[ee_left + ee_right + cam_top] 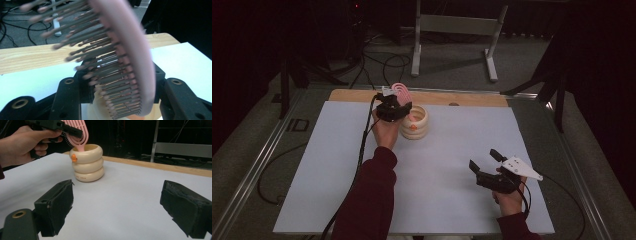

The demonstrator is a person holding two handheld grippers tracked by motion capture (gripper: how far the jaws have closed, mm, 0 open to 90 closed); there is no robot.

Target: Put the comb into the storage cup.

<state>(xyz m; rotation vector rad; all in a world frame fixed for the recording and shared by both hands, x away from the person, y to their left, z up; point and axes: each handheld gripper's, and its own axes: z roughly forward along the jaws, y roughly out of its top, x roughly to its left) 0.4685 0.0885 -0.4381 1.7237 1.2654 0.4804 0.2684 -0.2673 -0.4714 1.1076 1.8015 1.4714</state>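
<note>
Item: pink hairbrush [401,91], upper centre, handle already down in cream ringed cup [416,125]; my left fingers [70,95] loosened beside it, withdrawal remaining. Right fingers [180,207] open, empty.

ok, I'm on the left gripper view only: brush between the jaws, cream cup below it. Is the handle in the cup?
Observer: Yes. In the right gripper view the brush has its handle end down inside the cup, with the head leaning out above the rim.
Operator: Cup upright?
Observer: Upright on the white sheet. It has three stacked rings, with an orange knob on the side.
Operator: Where is the right gripper?
Observer: The right gripper is at the near right of the sheet, well apart from the cup. Its jaws are open with nothing between them.
</note>
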